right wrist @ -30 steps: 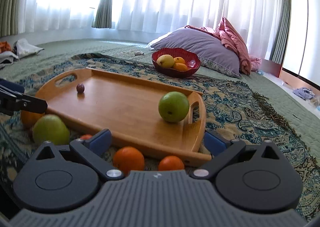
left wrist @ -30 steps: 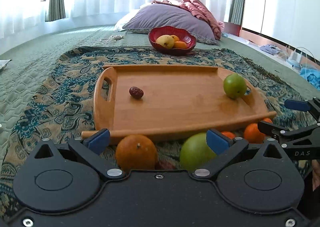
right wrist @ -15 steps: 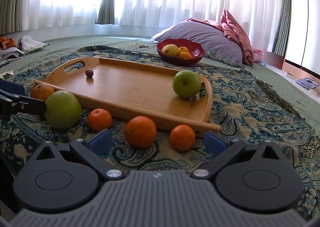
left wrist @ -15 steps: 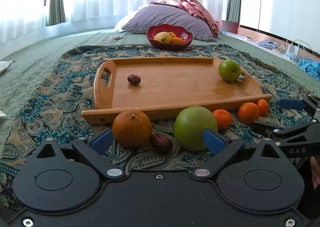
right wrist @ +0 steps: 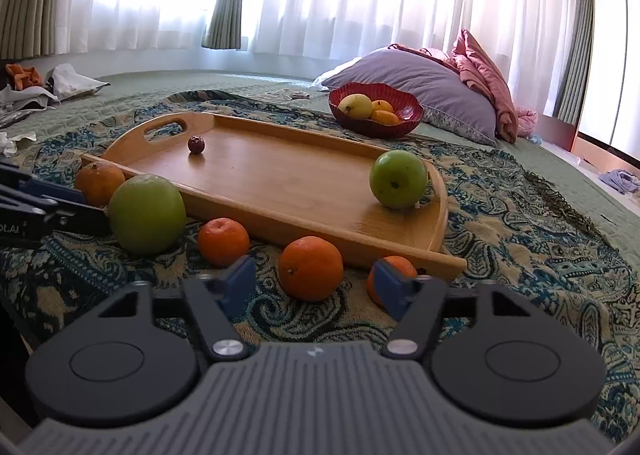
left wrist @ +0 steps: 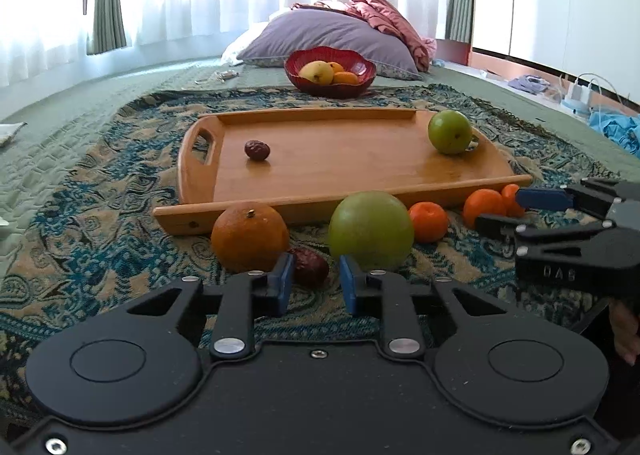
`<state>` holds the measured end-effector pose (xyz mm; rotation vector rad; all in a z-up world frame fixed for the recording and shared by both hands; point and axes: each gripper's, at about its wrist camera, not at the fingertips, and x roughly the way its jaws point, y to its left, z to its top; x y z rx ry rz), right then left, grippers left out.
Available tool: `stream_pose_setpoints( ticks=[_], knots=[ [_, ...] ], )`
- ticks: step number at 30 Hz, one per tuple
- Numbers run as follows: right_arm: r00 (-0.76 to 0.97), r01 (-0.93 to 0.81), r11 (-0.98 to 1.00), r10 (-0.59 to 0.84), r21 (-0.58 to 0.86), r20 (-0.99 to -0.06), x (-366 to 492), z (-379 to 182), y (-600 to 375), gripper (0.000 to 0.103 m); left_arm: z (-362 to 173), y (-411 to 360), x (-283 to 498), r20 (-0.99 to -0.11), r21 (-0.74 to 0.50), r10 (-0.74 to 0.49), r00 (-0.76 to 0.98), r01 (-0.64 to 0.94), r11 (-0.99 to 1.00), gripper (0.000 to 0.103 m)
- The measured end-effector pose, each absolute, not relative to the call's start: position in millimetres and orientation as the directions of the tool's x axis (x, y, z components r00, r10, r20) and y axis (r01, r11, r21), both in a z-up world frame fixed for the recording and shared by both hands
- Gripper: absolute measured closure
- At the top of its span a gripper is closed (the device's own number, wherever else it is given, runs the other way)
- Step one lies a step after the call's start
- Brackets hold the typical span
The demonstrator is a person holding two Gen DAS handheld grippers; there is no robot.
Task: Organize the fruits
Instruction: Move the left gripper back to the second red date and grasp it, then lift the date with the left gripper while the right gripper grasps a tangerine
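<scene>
Left gripper [left wrist: 312, 285] narrowed since a moment ago, empty, with the red date [left wrist: 309, 266] just ahead between its fingers. Right gripper [right wrist: 312, 283] also narrower, bracketing the orange [right wrist: 311, 268] without touching. Probably two picks for the wooden tray [left wrist: 360, 197] beyond.

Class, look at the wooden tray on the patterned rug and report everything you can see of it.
The wooden tray looks like light bamboo: rectangular, with a low raised rim and a cut-out handle at each end. It lies flat on the patterned rug. On it sit a green apple by one handle and a dark red date near the other. Neither tongs touch it.
</scene>
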<state>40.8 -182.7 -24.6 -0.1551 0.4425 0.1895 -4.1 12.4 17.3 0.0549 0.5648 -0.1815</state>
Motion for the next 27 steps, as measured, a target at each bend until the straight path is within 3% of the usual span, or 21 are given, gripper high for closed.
stream_pose_setpoints(
  ticks=[6, 27],
  knots=[
    [0.886, -0.218, 0.971, 0.157, -0.093, -0.437, 42.5, -25.3, -181.6, 0.036, 7.4, 11.1, -3.1, -0.549, -0.003, -0.145, 0.823, 0.171, 0.985, 0.079],
    [0.876, -0.191, 0.980, 0.147, -0.051, -0.460, 59.9, -34.6, -179.4, 0.036, -6.2, 9.9, 25.1, -0.526, -0.023, -0.149, 0.837, 0.162, 0.987, 0.079]
  ],
)
